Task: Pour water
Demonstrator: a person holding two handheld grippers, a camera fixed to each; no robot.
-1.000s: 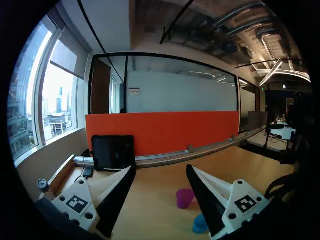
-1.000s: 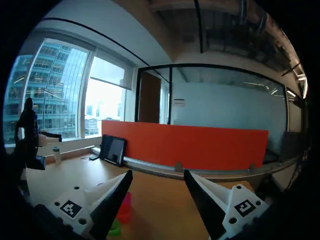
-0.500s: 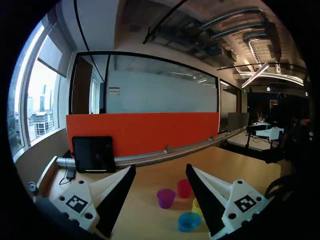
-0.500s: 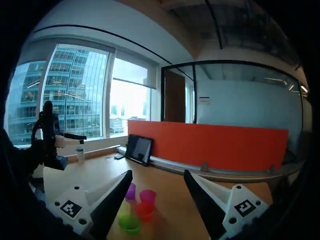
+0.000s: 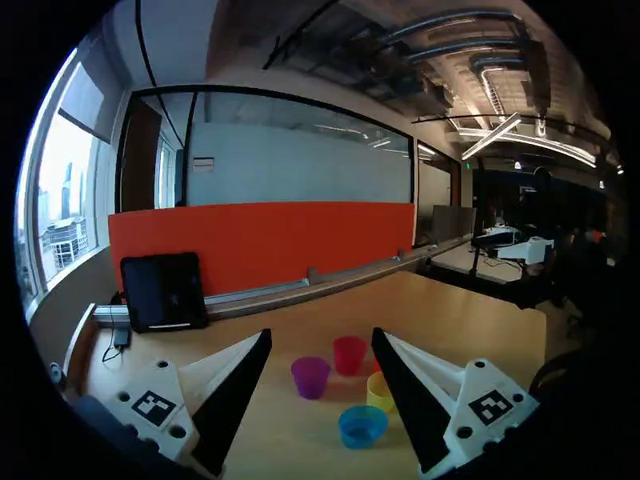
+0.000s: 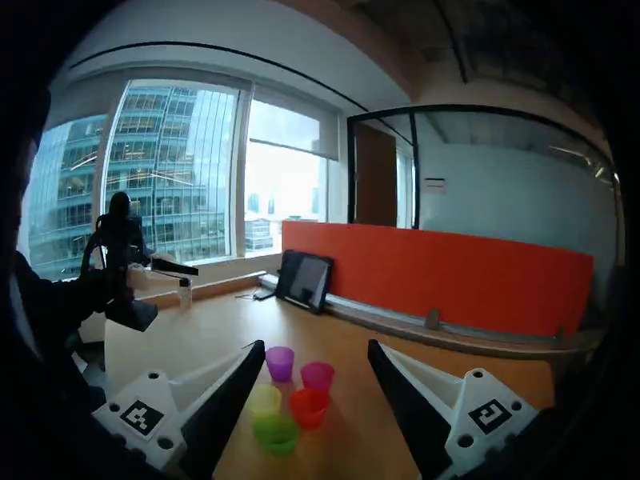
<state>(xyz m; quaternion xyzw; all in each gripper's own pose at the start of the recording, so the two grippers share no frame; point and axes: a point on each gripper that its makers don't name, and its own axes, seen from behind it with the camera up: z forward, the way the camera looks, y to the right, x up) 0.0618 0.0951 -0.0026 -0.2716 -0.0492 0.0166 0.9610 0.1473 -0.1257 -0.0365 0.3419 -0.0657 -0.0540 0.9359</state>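
1. Left tongs (image 5: 320,331) and right tongs (image 6: 316,344) have dipped, bringing clustered cups (image 5: 310,376) into sight on the worktop (image 5: 448,312).
2. Both gape wide, holding nothing.
3. Pouring looks unstarted; no cup grasped yet.

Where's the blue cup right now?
The blue cup stands on the desk, low centre in the left gripper view, just in front of the yellow cup.

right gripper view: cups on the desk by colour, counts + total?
purple cup: 1
pink cup: 1
red cup: 1
yellow cup: 1
green cup: 1
Total: 5 cups
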